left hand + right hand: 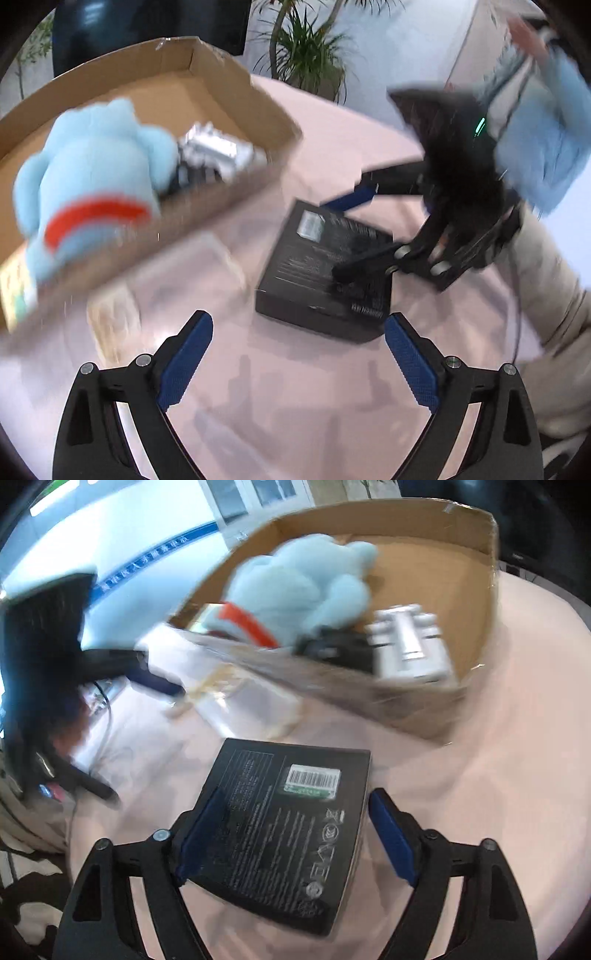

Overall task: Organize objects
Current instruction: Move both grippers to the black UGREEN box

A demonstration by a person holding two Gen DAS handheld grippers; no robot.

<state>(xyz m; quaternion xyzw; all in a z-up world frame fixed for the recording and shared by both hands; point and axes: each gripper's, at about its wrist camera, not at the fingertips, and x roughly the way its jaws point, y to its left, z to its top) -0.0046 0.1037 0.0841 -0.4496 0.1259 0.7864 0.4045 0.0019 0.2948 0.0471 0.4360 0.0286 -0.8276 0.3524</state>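
Note:
A flat black box [284,830] with a barcode label lies on the pink tablecloth. My right gripper [295,834] is open with its jaws on either side of the box; a small gap shows at the right pad. The box also shows in the left wrist view [325,273], with the right gripper [351,232] over it. My left gripper [299,354] is open and empty above bare cloth, near the box's front. A cardboard box [476,602] holds a light blue plush toy [306,587], a silver packet [410,642] and a dark item.
A clear plastic container [251,701] lies between the cardboard box and the black box, also in the left wrist view [184,273]. Potted plants [303,48] stand behind the round table [517,738]. The person's sleeve [546,280] is at right.

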